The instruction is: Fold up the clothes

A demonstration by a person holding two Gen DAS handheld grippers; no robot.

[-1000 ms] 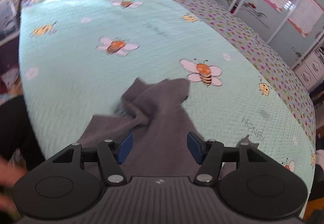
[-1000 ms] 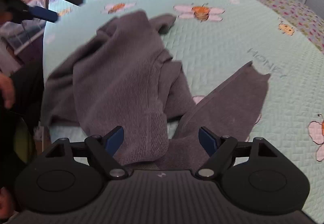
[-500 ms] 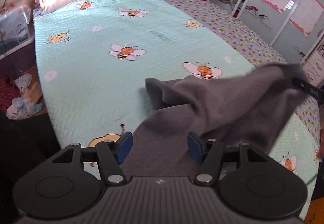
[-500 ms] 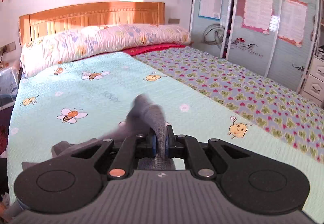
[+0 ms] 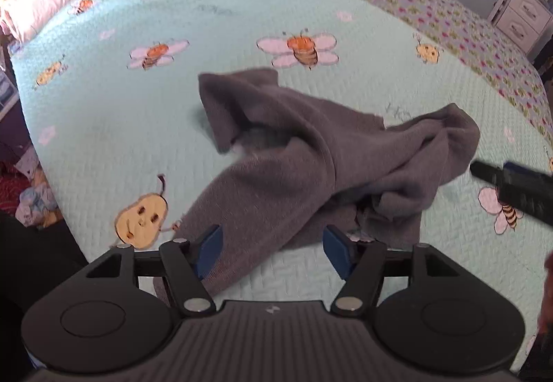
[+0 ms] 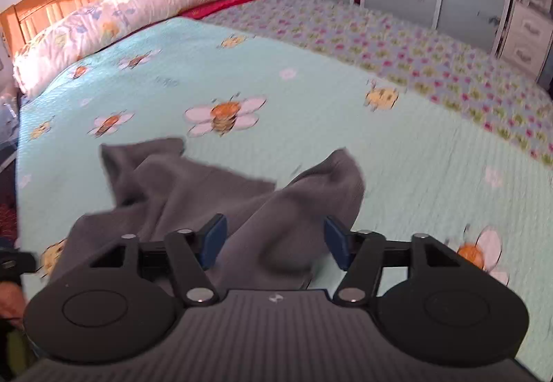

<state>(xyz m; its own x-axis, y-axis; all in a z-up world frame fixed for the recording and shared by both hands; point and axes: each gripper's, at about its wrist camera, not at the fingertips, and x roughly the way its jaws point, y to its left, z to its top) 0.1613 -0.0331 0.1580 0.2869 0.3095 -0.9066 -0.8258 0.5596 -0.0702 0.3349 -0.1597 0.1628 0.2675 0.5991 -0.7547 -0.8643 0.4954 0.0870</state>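
Half a second back the right gripper [image 6: 275,245] was pinched on a fold of the dark grey knitted garment [image 5: 311,161] and lifting it; its jaws have just been opening, and the cloth now lies slumped on the mint-green bee-print quilt [image 5: 121,112] of the bed. The left gripper [image 5: 273,252] has drifted sideways over the near hem, and its jaws have opened a little further too.

Both grippers stand wide, and neither presses on anything. In the left wrist view the garment's near edge runs between the blue pads [image 5: 209,245] without being squeezed. In the right wrist view a raised hump of cloth sits between the open fingers, loose.

The garment lies crumpled near the foot edge of the bed, one flap thrown toward the bees, another bunched to the right, close to the tip of the right gripper as the left wrist camera sees it.

By its look it is a soft, limp knit, light enough to lift by one pinch, and it will sag and fold on itself wherever it is unsupported. It should not slip much against the rubbery pads, but a pinch may catch several layers together. The better holds are likely a single-layer edge: the near hem by the left gripper and the far flap's corner [image 5: 238,78], so the two grippers can stretch it flat before any fold. Which part is sleeve or body I cannot tell.
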